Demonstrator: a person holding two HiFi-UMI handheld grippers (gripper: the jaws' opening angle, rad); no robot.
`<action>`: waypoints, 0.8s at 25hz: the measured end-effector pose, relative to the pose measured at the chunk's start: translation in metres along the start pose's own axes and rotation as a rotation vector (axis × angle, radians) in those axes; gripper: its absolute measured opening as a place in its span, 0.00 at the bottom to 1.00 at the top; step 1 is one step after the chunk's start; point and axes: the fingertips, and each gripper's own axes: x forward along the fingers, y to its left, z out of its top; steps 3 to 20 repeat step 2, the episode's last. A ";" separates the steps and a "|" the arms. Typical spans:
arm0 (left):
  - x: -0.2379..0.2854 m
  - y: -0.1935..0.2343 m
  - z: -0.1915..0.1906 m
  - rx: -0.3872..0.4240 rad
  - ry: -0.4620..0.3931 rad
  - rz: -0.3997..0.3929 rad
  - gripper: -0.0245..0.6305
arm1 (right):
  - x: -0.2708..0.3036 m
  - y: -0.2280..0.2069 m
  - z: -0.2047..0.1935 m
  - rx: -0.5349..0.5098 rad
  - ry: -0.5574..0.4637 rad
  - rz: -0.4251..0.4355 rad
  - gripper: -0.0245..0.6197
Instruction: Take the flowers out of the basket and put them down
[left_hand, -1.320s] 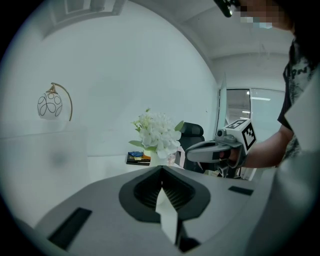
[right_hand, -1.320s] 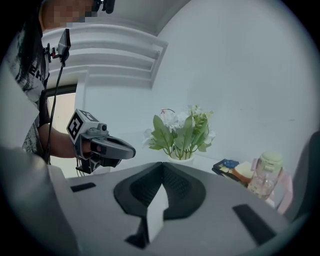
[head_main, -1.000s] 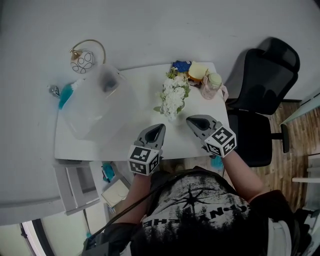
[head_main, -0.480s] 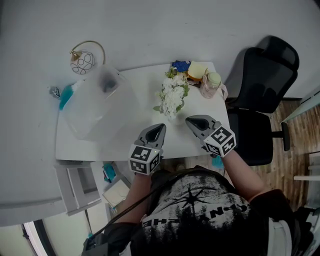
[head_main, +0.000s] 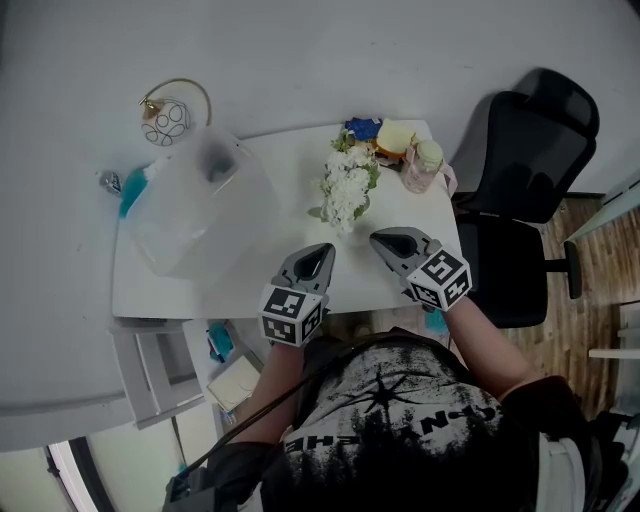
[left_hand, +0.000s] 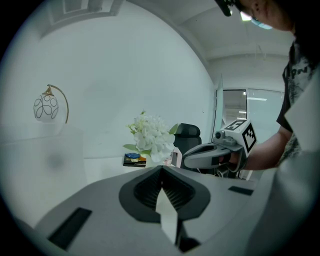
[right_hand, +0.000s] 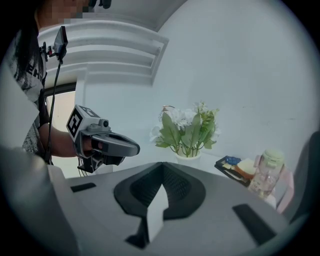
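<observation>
A bunch of white flowers with green leaves (head_main: 347, 190) stands upright in a small white pot (right_hand: 188, 158) at the middle back of the white table (head_main: 250, 270). No basket shows around it. My left gripper (head_main: 324, 249) hovers over the table's front edge, shut and empty, just short of the flowers (left_hand: 151, 135). My right gripper (head_main: 377, 238) is beside it to the right, also shut with nothing in it. Each gripper view shows its own closed jaws and the other gripper off to the side. The flowers (right_hand: 187, 125) stand apart from both.
A large translucent plastic container (head_main: 195, 205) covers the table's left half. A wire-globe lamp (head_main: 165, 120) stands behind it. A bottle with a pale green lid (head_main: 424, 168) and blue and yellow items (head_main: 385, 138) sit at the back right corner. A black office chair (head_main: 520, 170) stands at the right.
Both grippers have crept very slightly toward the flowers. Nothing was taken hold of or let go.
</observation>
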 end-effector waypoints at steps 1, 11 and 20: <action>0.001 -0.001 0.001 -0.001 -0.002 -0.002 0.05 | 0.000 -0.001 0.000 0.008 0.000 0.001 0.06; 0.003 -0.002 0.001 -0.003 -0.004 -0.005 0.05 | 0.000 -0.001 -0.001 0.015 0.001 0.002 0.06; 0.003 -0.002 0.001 -0.003 -0.004 -0.005 0.05 | 0.000 -0.001 -0.001 0.015 0.001 0.002 0.06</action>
